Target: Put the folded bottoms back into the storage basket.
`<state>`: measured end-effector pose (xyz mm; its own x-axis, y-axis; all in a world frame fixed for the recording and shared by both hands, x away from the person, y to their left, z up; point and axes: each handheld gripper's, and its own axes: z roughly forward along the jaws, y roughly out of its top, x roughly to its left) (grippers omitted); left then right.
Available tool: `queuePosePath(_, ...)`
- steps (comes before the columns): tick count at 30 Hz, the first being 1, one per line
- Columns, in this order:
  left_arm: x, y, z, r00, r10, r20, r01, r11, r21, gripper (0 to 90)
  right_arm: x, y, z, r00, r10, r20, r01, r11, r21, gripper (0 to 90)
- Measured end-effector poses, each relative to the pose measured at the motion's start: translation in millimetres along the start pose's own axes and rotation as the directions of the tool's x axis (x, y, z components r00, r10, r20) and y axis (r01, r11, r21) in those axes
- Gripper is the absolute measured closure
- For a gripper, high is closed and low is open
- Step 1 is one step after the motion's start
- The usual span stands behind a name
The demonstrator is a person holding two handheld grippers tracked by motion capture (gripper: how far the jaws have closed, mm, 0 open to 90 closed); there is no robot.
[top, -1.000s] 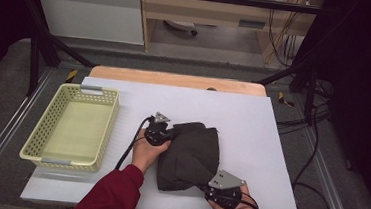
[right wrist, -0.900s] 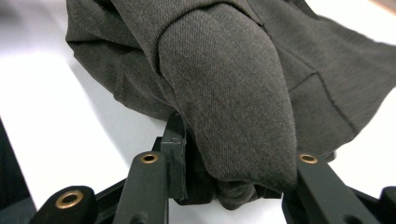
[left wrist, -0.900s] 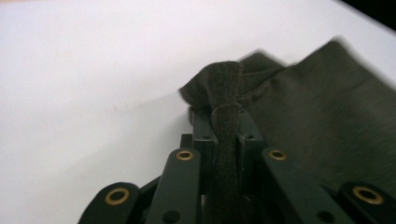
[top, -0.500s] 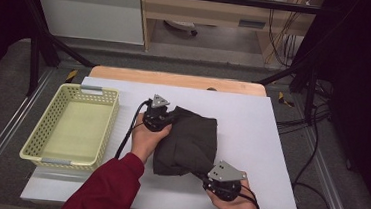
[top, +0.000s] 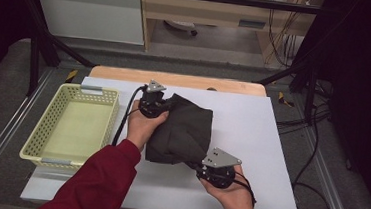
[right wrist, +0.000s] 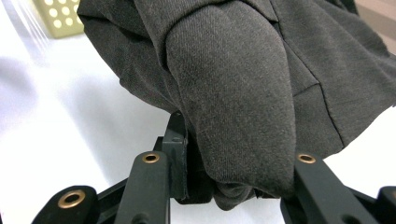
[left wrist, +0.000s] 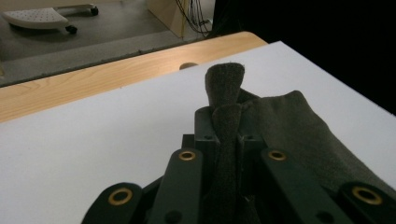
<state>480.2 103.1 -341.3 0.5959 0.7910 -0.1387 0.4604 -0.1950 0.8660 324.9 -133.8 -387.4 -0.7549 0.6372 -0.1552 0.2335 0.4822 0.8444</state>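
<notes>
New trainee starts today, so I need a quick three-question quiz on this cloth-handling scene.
1. True or false: the left gripper is shut on the dark cloth.
2. What does the right gripper hold? A) the basket B) a fold of the cloth C) nothing
3. On which side of the cloth does the yellow basket sit in the high view?

Key: 1 true; 2 B; 3 on its left, on the white table.
</notes>
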Motion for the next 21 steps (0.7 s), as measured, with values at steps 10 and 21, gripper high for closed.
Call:
queuePosePath(10,9.1,18.0,-19.0,0.999,0.015,-0.043,-0.016,0.9994,-0.031,82.9,1.2,23.5,6.8,0.9997,-0.009,-0.021,0.008,1.0,-0.025,63.9)
queuePosePath(21,24.8,31.2,-37.6,0.9958,0.038,-0.083,-0.043,0.9973,-0.06,82.9,3.4,46.4,19.8,0.9988,-0.016,-0.046,0.013,0.999,-0.045,63.8)
